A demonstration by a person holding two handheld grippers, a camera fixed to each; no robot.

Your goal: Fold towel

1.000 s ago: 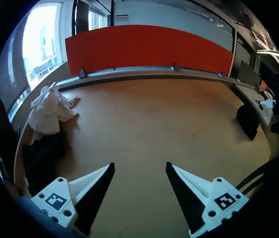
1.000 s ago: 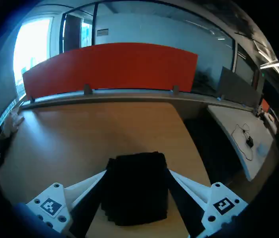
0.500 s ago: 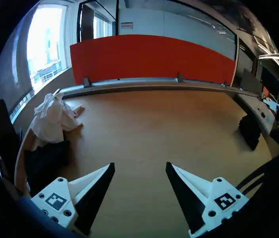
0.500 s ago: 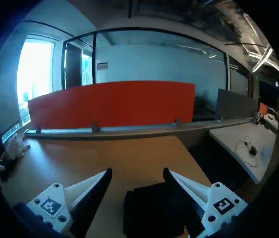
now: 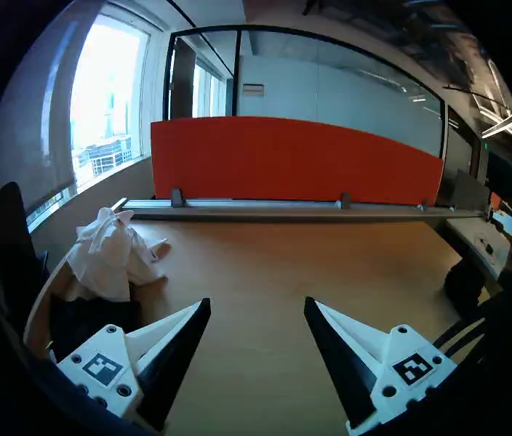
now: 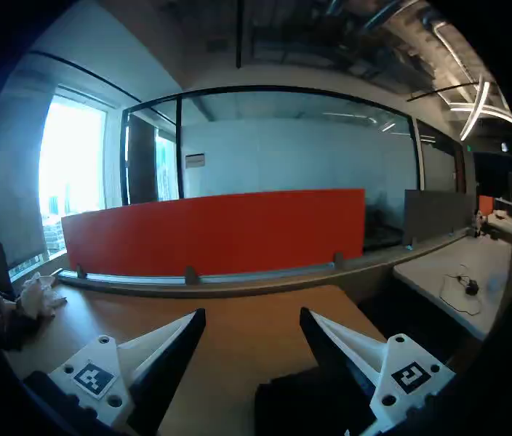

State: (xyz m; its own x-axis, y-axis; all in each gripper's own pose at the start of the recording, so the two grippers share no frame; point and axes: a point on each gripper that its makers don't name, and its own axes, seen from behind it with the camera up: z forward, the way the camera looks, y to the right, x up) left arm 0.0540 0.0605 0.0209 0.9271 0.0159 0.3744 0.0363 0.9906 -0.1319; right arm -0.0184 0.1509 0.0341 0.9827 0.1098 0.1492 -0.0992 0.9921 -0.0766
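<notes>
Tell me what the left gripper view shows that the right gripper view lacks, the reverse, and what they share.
Left gripper view: the open left gripper with nothing between its fingers, and a dark bundle beside the crumpled white cloth. Right gripper view: the open right gripper with a black towel low between its fingers, and a cable on the neighbouring white desk. Both: the wooden table, the orange divider and that white cloth, nearer in the left gripper view.
</notes>
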